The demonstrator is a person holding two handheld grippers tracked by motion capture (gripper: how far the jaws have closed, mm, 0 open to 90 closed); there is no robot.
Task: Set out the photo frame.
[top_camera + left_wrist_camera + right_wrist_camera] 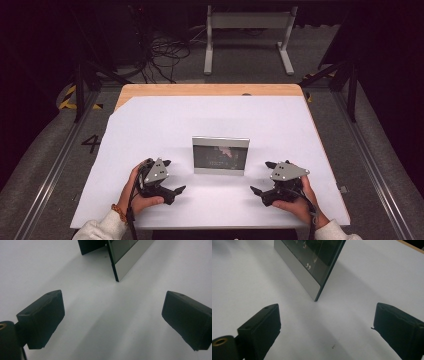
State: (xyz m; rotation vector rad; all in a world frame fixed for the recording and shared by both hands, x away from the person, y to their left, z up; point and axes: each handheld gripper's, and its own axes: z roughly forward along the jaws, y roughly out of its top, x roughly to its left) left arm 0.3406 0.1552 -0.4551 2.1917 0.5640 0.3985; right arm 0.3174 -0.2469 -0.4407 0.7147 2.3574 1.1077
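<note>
Flanking the upright picture frame (220, 155), both grippers' jaws gape empty.

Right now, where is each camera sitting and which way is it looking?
High view: above the person's side, looking forward and down on the table; shows both hands, the left gripper, the right gripper and the picture frame.
Left gripper view: rides the left gripper, looking along its open jaws at the frame's corner.
Right gripper view: rides the right gripper, facing the frame's other corner.
All three share the picture frame.
</note>
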